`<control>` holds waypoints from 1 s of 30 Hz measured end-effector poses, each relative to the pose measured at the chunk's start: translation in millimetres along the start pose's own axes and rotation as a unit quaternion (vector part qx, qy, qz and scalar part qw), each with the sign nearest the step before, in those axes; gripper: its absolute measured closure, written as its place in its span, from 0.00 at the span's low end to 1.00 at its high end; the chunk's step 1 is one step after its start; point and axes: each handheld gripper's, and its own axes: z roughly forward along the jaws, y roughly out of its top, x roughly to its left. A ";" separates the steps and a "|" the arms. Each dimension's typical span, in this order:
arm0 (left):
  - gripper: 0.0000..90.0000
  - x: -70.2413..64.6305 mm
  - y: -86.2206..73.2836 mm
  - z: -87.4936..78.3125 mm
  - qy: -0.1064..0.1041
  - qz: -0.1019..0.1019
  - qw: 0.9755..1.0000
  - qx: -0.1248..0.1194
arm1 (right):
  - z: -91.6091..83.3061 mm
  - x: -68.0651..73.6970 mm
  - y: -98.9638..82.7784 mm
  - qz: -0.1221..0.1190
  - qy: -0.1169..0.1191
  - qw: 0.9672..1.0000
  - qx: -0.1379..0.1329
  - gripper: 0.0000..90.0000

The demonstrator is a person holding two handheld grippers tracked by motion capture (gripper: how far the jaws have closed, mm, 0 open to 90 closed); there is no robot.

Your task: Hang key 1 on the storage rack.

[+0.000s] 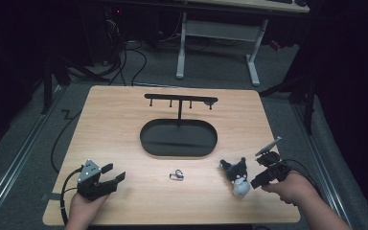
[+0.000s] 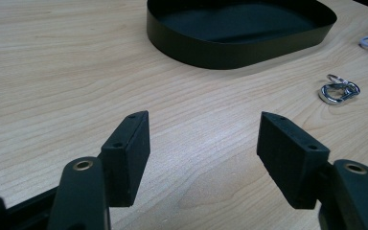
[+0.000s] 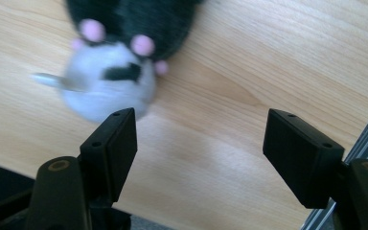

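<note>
At the counter's (image 1: 124, 120) near right, the plush toy (image 1: 236, 178) lies at nine o'clock of the right tongs (image 1: 262, 168), which gape wide and empty, nearer than the equally empty, open left tongs (image 1: 113, 173).

High view: fixed above the person's side, facing forward and down, whole tabletop (image 1: 124, 120) visible.
Left gripper view: low, close, facing the black tray (image 2: 230, 52), shared with high view.
Right gripper view: steeply downward, close above the plush toy (image 3: 120, 62).

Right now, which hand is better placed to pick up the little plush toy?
The right. The right claw hangs open right beside the plush toy, whose white end lies just ahead of its jaws. The left claw, also open, sits across the table, with the metal clasp in between.
</note>
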 end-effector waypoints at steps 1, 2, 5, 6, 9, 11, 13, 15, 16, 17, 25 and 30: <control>0.41 0.0 0.0 0.0 0.000 0.000 1.000 0.000 | 0.0 0.0 0.0 0.000 0.000 1.000 0.000 0.29; 0.41 0.0 0.2 -0.5 -0.001 0.001 1.000 -0.001 | -4.9 6.9 1.6 -0.004 0.006 1.000 -0.003 0.27; 0.41 0.8 0.5 -0.7 -0.001 0.000 1.000 -0.002 | -9.4 18.3 4.6 -0.011 0.008 1.000 -0.008 0.24; 0.41 0.8 0.5 -0.7 -0.001 0.000 1.000 -0.002 | -9.4 18.3 4.6 -0.011 0.008 1.000 -0.008 0.24; 0.41 2.3 0.6 -1.2 -0.002 0.000 1.000 -0.003 | -6.9 32.9 11.2 -0.017 0.020 1.000 -0.012 0.19; 0.41 2.2 0.9 -2.0 -0.003 0.000 1.000 -0.005 | -1.5 37.9 14.6 -0.022 0.017 1.000 -0.009 0.18; 0.41 1.9 1.0 -2.2 -0.003 0.000 1.000 -0.006 | 2.1 39.7 16.1 -0.021 0.016 1.000 -0.008 0.18; 0.41 0.8 0.9 -1.9 -0.004 0.002 1.000 -0.004 | 14.0 41.5 19.2 -0.019 0.017 1.000 0.000 0.18; 0.41 0.8 0.9 -1.9 -0.004 0.002 1.000 -0.004 | 14.0 41.5 19.2 -0.019 0.017 1.000 0.000 0.18; 0.41 0.1 0.8 -1.5 -0.005 0.004 1.000 -0.002 | 21.8 41.7 20.3 -0.018 0.016 1.000 0.006 0.18; 0.41 0.9 0.4 -1.2 -0.003 0.003 1.000 -0.002 | 45.6 41.2 22.1 -0.008 0.020 1.000 0.015 0.20; 0.41 1.1 0.0 0.0 -0.003 0.006 1.000 0.003 | 50.1 38.6 22.0 0.006 0.026 1.000 0.008 0.31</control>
